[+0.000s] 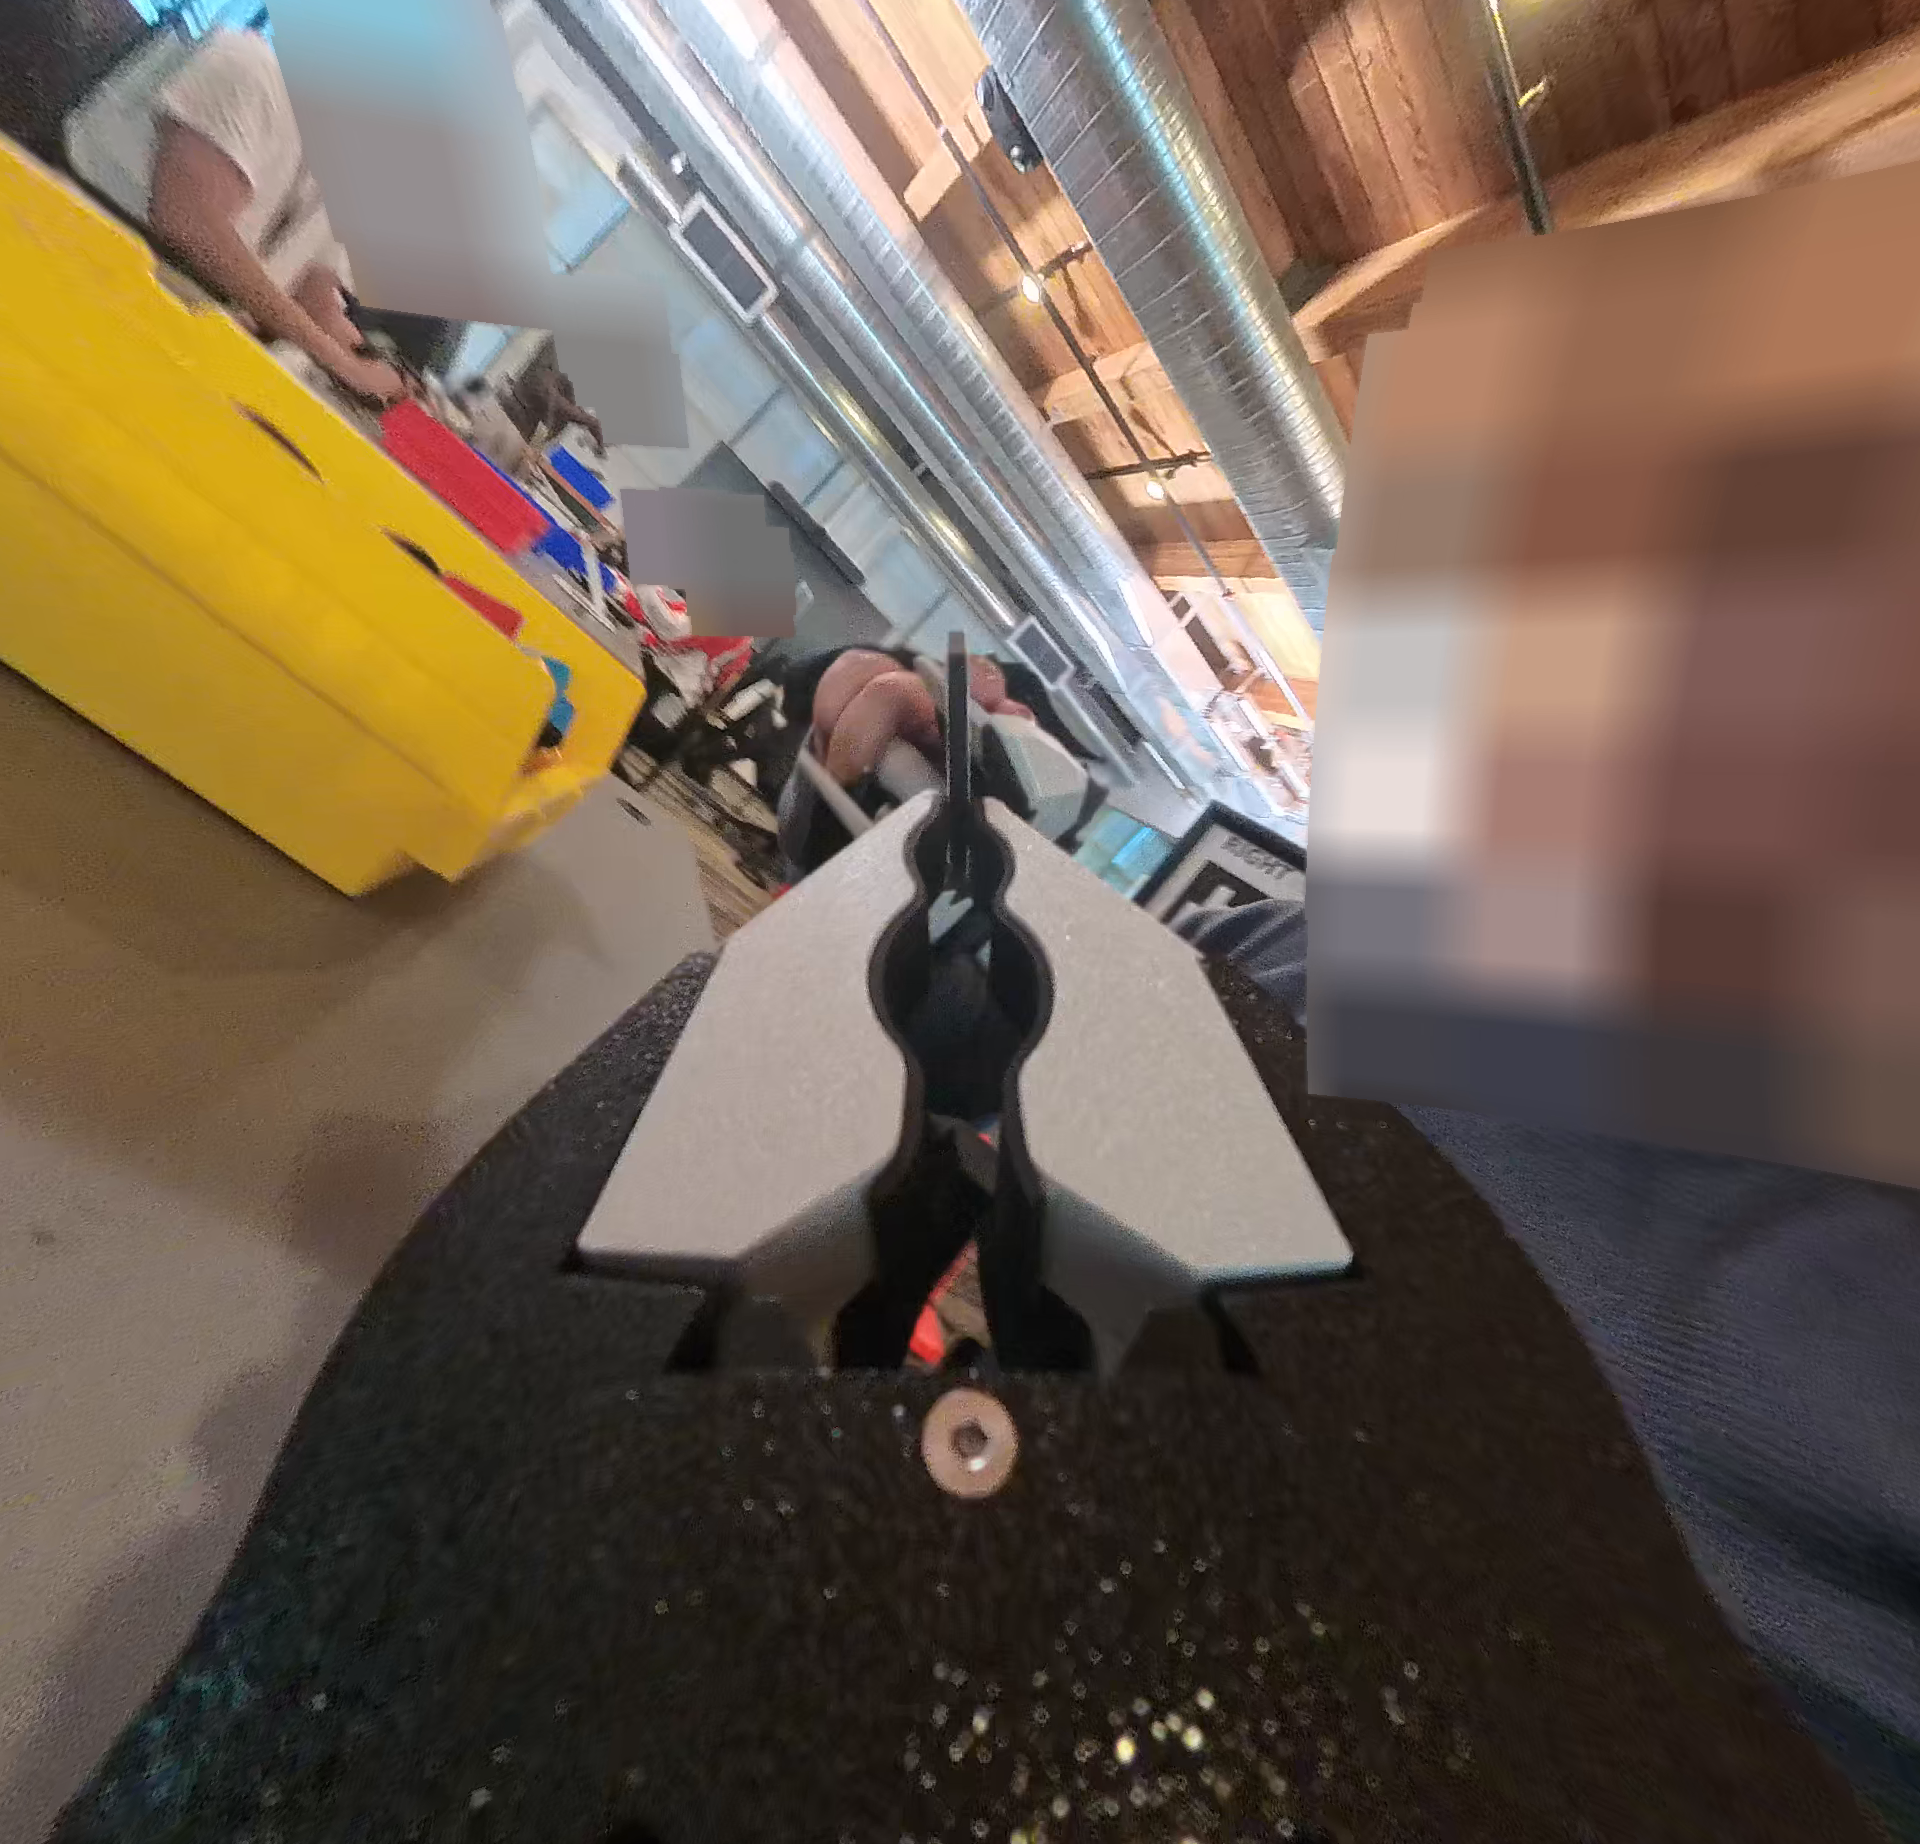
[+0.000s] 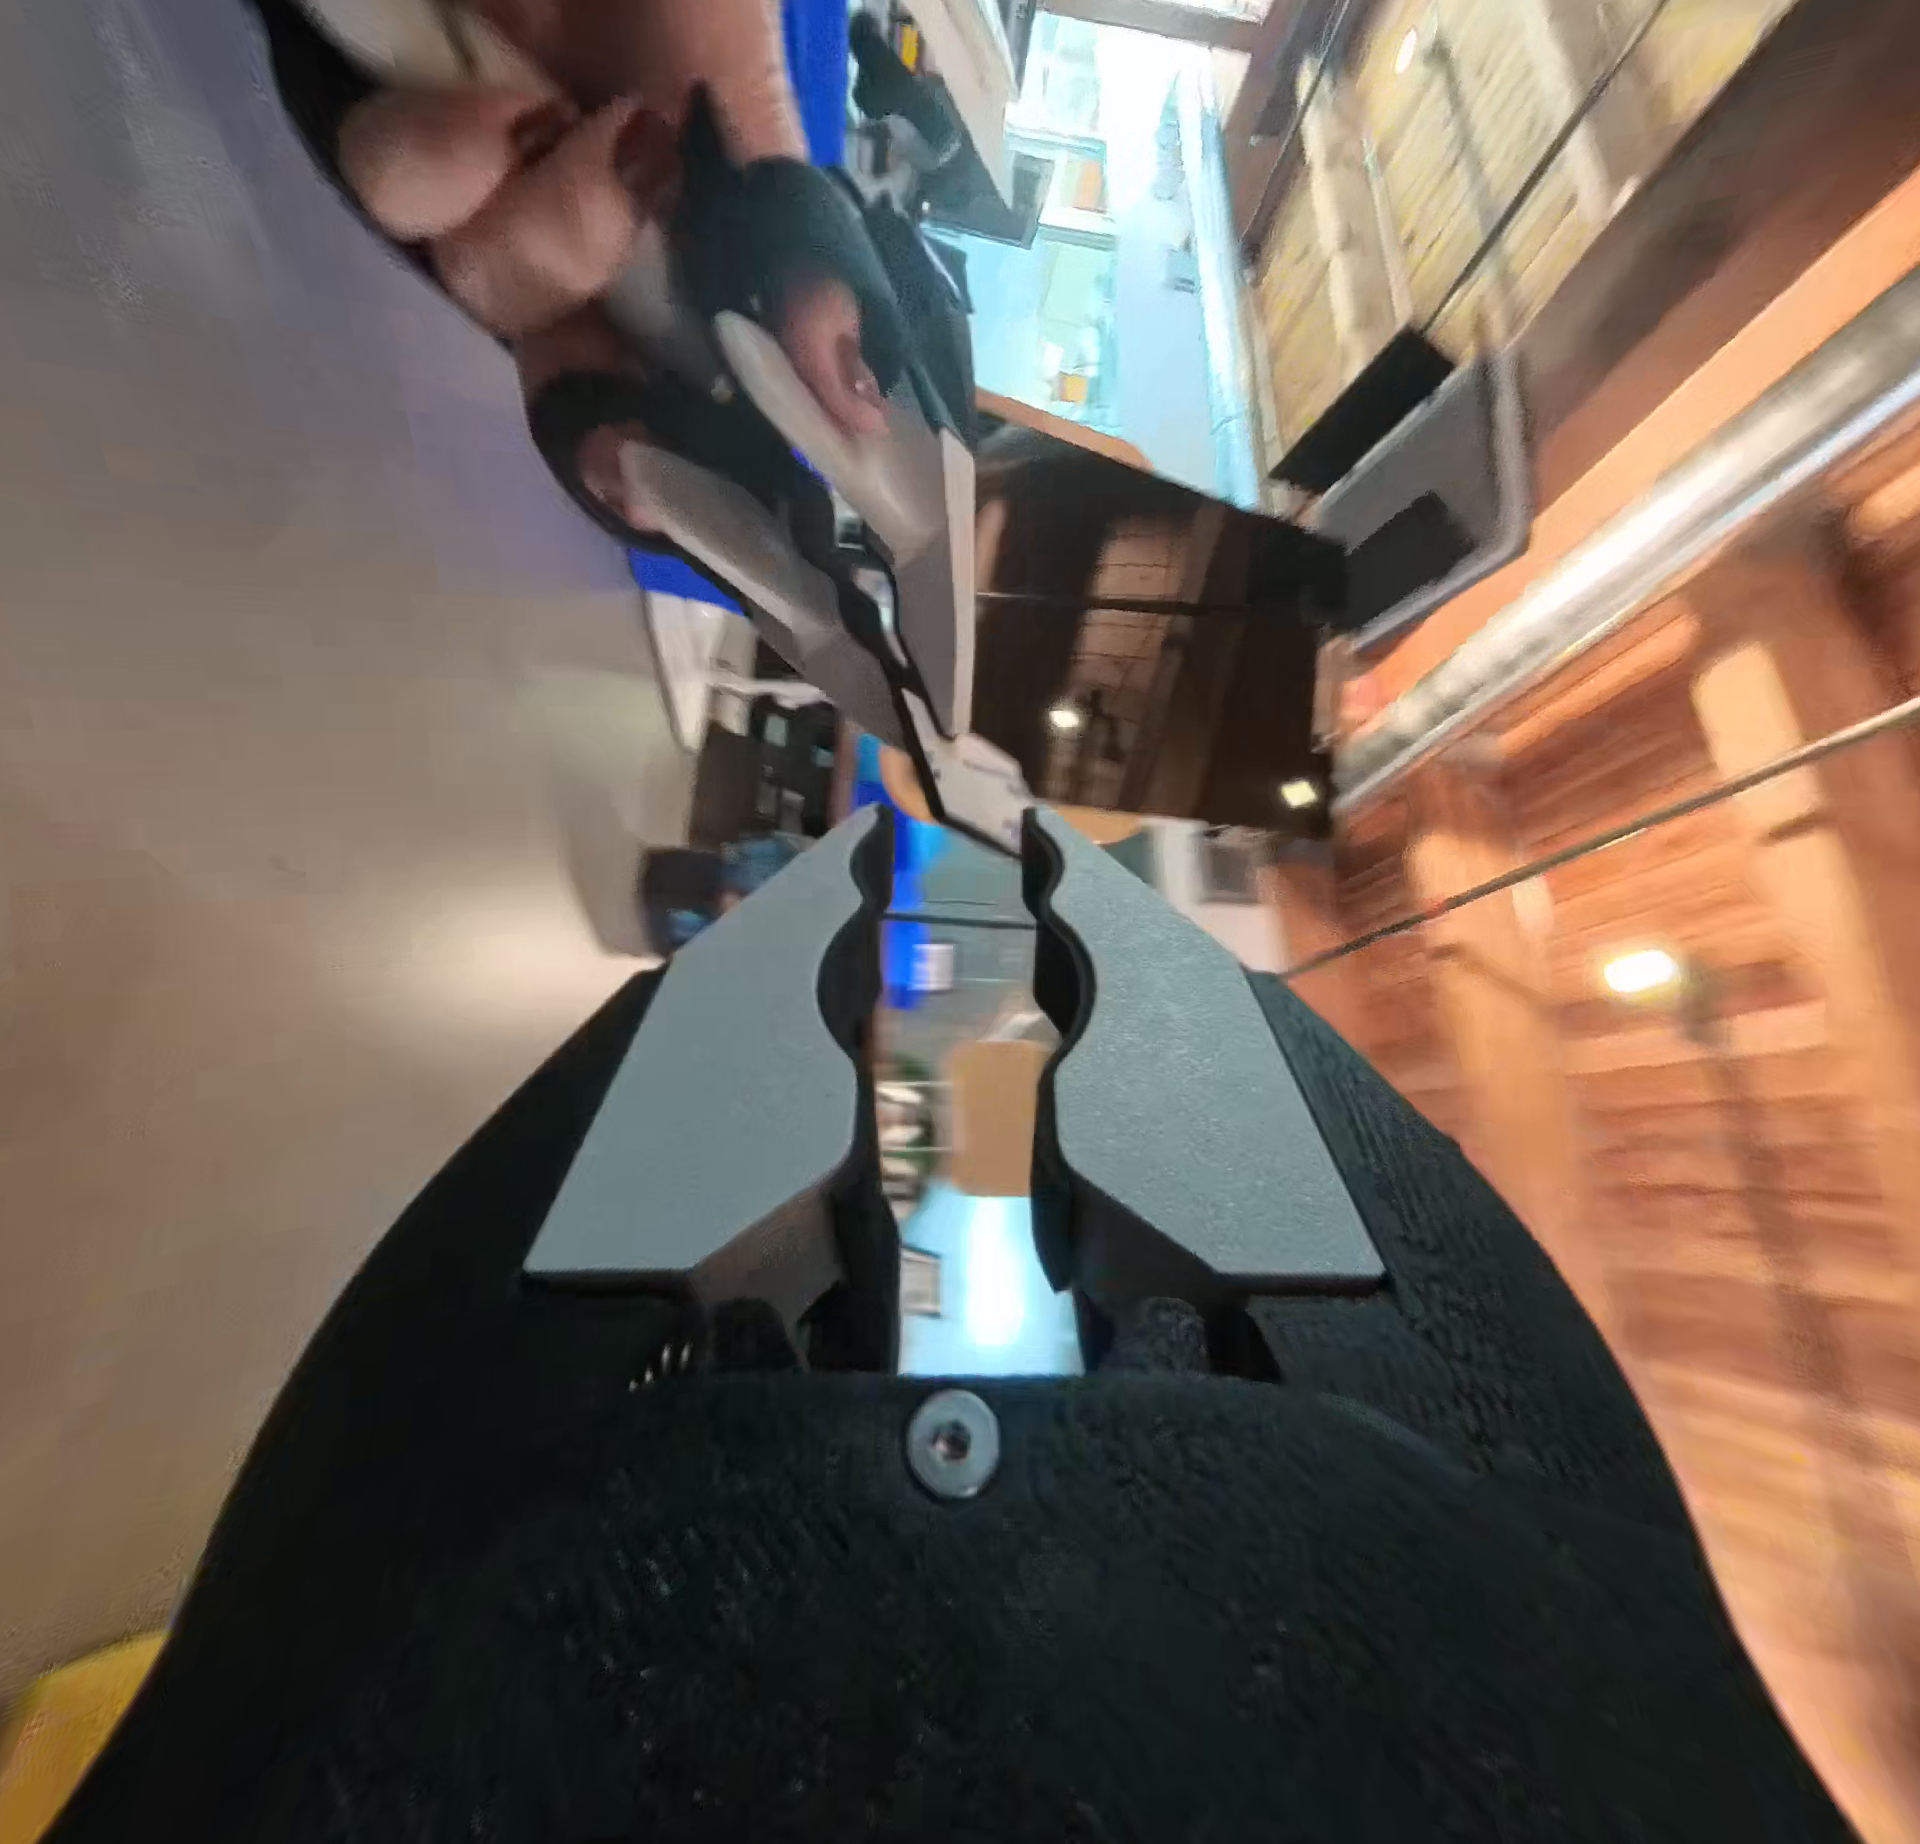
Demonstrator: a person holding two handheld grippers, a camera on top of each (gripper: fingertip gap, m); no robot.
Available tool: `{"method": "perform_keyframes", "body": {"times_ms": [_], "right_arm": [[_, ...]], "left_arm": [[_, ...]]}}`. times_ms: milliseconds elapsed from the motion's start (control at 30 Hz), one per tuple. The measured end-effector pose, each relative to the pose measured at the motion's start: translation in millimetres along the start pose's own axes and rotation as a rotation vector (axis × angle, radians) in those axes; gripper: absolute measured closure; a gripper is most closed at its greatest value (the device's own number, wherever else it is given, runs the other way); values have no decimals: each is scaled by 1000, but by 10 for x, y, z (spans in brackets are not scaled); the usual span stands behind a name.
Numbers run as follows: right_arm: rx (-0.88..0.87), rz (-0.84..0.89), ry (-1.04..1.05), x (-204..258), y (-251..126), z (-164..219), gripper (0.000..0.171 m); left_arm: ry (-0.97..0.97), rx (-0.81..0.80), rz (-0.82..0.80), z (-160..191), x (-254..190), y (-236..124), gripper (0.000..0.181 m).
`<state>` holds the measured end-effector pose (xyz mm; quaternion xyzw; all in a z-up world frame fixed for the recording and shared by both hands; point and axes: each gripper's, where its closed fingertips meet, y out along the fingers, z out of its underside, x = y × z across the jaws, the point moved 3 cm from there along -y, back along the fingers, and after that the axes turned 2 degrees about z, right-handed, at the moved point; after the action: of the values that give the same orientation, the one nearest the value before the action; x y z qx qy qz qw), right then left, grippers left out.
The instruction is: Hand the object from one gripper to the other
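Note:
A thin black glossy plate [image 2: 1143, 641] is the object; its face mirrors the ceiling. In the left wrist view it shows edge-on [image 1: 956, 714], sticking out past the fingertips. My left gripper [image 1: 958, 807] is shut on it. The left gripper also shows in the right wrist view [image 2: 914, 589], held by a hand in a black glove, clamping the plate's left edge. My right gripper [image 2: 956, 820] is open and empty, its tips just below the plate's lower left corner, not touching it. A part of the right gripper [image 1: 1039, 766] and its hand show behind the plate.
A yellow bin [image 1: 260, 599] stands on the grey table [image 1: 208, 1067] to the left. Red and blue bins [image 1: 457, 475] lie farther back. A person's dark blue clothing [image 1: 1662, 1379] fills the lower right. Another person's arm [image 1: 208, 205] shows at the far left.

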<state>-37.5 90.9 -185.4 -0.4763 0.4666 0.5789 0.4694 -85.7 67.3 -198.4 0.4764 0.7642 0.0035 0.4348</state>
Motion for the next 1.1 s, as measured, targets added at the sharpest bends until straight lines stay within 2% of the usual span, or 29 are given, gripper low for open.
{"method": "perform_keyframes", "body": {"times_ms": [33,233,300,367,433,467,600,667,767,867,967,1067,1100], "right_arm": [[-4,-35,144,-17,-5,35,145],[-176,-339,1378,-263,16,98,142],[-200,-410,1617,-277,36,137,144],[-249,-484,1741,-265,26,103,150],[-283,-549,1798,-243,19,47,159],[-294,-570,1796,-234,13,20,170],[-225,-565,1752,-225,5,88,170],[-147,-486,1745,-308,-12,264,170],[120,-286,1669,-398,-116,796,170],[523,-142,1523,-313,-426,1488,170],[939,-124,1414,-64,-885,2041,169],[1122,-160,1419,144,-1142,2258,168],[1151,-162,1420,182,-1174,2295,156]], "left_arm": [[53,-17,-7,-40,-25,-15,180],[459,40,-104,-54,-134,-8,180],[557,61,-96,-21,-190,23,181],[606,72,-85,7,-227,48,180],[633,90,-91,32,-227,63,180],[636,102,-96,46,-219,69,180],[680,112,-190,36,-166,71,179],[771,143,-256,37,-139,59,173],[860,178,-314,50,-109,52,175],[841,196,-334,72,-57,54,176],[832,142,-467,-50,61,-25,157],[818,120,-493,-108,73,-62,155],[805,113,-496,-118,75,-64,153]]}}
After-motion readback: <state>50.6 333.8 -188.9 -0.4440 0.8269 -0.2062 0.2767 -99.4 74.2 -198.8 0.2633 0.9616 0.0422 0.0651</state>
